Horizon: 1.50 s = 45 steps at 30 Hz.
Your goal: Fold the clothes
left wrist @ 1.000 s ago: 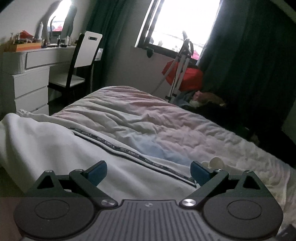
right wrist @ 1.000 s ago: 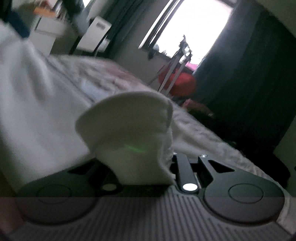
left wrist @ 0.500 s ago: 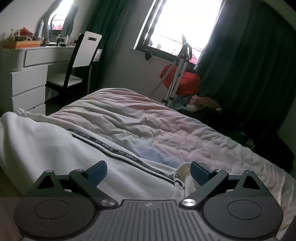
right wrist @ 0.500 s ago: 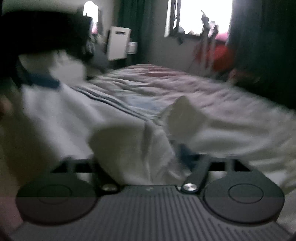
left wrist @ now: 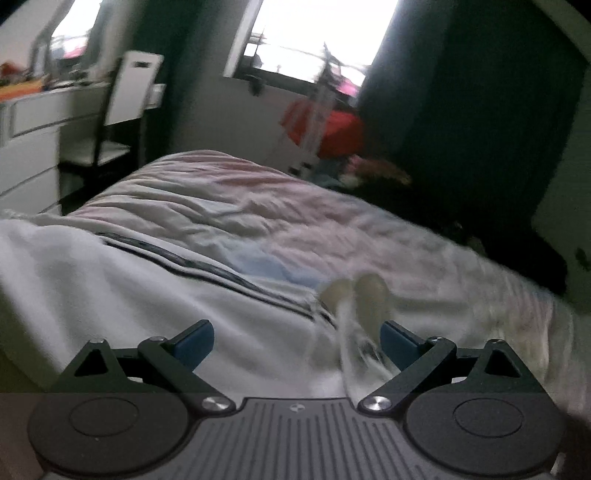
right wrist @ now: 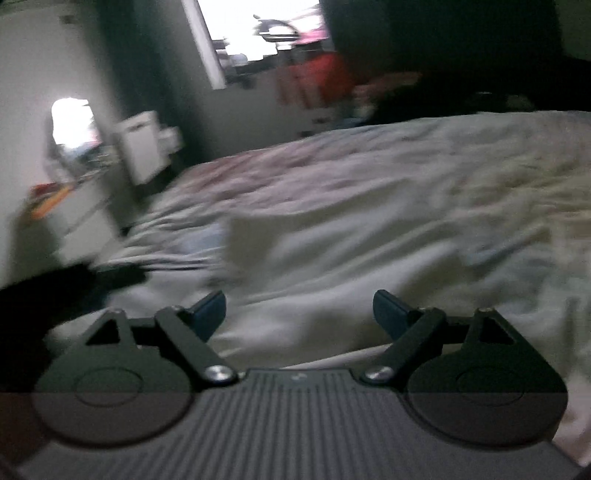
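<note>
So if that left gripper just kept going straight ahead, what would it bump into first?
Probably the white garment lying on the bed: the left gripper points slightly downward at it, jaws open. Blur makes the depth uncertain.

Dim bedroom, bright window (left wrist: 317, 40)

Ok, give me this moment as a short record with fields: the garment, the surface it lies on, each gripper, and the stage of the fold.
garment: white garment with a dark striped band, spread out, one end bunched near the left gripper
surface: bed with a rumpled pinkish cover
left gripper: open, nothing clamped, just above the cloth
right gripper: jaws have just been opening, nothing between them now
stage: cloth released, next grasp not yet made
background: white chair under a bright window
</note>
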{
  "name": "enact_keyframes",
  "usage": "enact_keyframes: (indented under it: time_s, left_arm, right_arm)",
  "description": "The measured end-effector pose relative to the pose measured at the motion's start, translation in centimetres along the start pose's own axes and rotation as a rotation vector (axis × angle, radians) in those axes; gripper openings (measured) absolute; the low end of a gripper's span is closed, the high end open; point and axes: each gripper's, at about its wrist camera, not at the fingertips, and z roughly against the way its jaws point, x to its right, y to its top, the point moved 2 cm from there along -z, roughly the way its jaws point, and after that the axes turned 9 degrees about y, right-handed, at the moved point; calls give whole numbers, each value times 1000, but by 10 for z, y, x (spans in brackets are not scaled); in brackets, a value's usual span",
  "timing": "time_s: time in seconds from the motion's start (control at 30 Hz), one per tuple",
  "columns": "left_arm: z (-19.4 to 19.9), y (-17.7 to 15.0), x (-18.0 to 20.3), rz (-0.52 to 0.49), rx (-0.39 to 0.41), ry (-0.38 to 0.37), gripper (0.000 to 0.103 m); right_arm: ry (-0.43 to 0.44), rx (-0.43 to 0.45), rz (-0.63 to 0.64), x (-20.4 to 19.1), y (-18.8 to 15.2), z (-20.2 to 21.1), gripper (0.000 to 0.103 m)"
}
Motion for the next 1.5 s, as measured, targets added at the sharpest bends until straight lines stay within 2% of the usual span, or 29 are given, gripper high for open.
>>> enact_keyframes:
  time_s: [0.13,0.27,0.4,0.6,0.77,0.9,0.97,1.03,1.1,1.13,1.2,1.3,1.33,1.43,1.5]
  left_arm:
    - [-9,-17,21,-126,-22,38,98]
    - [-28,-32,25,-184,-82,96,99]
    - [-35,-39,25,-207,-96,120,99]
    - [-18,-29,13,-136,-117,103,98]
    - [19,-8,-31,41,-146,63,98]
    - [38,13,-95,277,-184,66,100]
    - [29,18,-129,419,-288,92,100]
    - [16,11,-164,618,-409,69,100]
    - [4,-2,-194,817,-488,30,100]
    - [-2,-8,-207,887,-497,23,100]
    - [-10,-16,-227,987,-476,37,100]
    - [-21,-19,-251,1143,-400,-19,98]
    - [-21,-15,-259,1171,-349,-8,93]
    - [-16,-1,-285,1229,-181,58,91]
    - [-16,5,-302,1241,-98,66,88]
  right_arm:
    - [-148,6,0,20,-5,-10,88]
    - [-134,-35,-50,31,-14,-22,89]
    - [-158,-51,7,28,-19,-27,90]
    - [-155,-55,20,32,-21,-23,90]
    - [-142,-64,0,37,-18,-18,90]
    - [-135,-69,-16,38,-17,-15,90]
    - [-136,-70,-15,38,-17,-16,90]
    - [-143,-73,-10,36,-17,-18,90]
    - [-148,-72,-10,35,-17,-20,90]
    - [-151,-72,-11,34,-17,-21,90]
    - [-152,-69,-13,34,-17,-21,90]
    - [-154,-65,-14,34,-18,-21,90]
    - [-157,-64,-14,33,-18,-22,90]
    - [-162,-53,-9,31,-17,-24,90]
    - [-159,-43,4,27,-16,-25,90]
